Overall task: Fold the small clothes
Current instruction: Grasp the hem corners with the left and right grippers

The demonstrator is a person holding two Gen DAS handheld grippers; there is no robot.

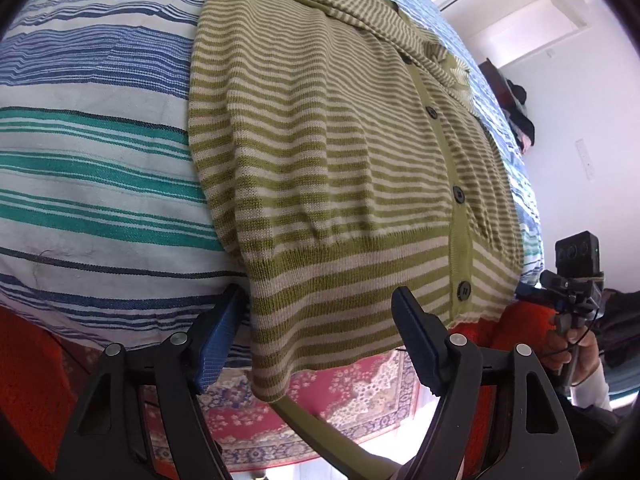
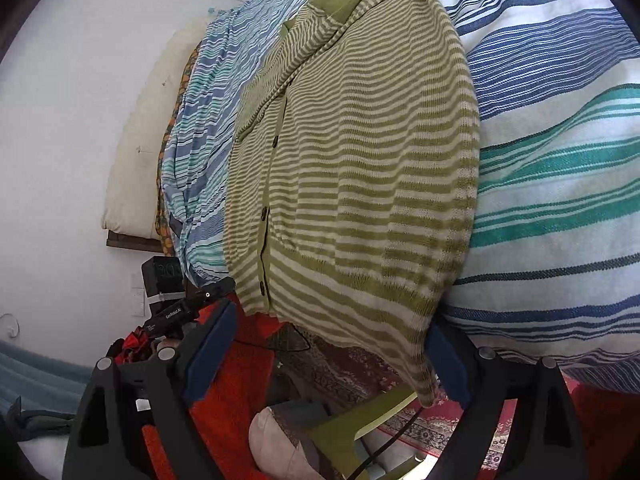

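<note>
A green-and-cream striped cardigan [image 1: 328, 152] is seen lying flat on a bed covered by a blue, teal and white striped bedspread [image 1: 92, 152], and it serves as the landmark here. In the left wrist view, bare bedspread is seen to the left of the cardigan, whose lower left corner hangs over the bed's edge. The left tool [image 1: 320, 334] is held at that hanging hem with its jaws apart; the blue-padded left finger [image 1: 218, 340] sits just beside the cardigan's side edge and the right finger [image 1: 416, 340] lies in front of the hem, so that the corner is between them, yet no pinch on the cloth is seen. Right of that, the buttoned placket with dark buttons [image 1: 458, 194] is seen running up the cardigan, and beyond its lower right corner a hand [image 1: 568, 346] is seen gripping the other device. Below the hem a red patterned rug [image 1: 360, 392] is visible. In the right wrist view, the placket lies toward the left of the cardigan [image 2: 360, 168] and a pale pillow [image 2: 140, 152] is seen further left against the wall. The right tool [image 2: 332, 354] is held wide at the lower right corner, which droops just beside its right finger [image 2: 448, 364] without being clamped.
</note>
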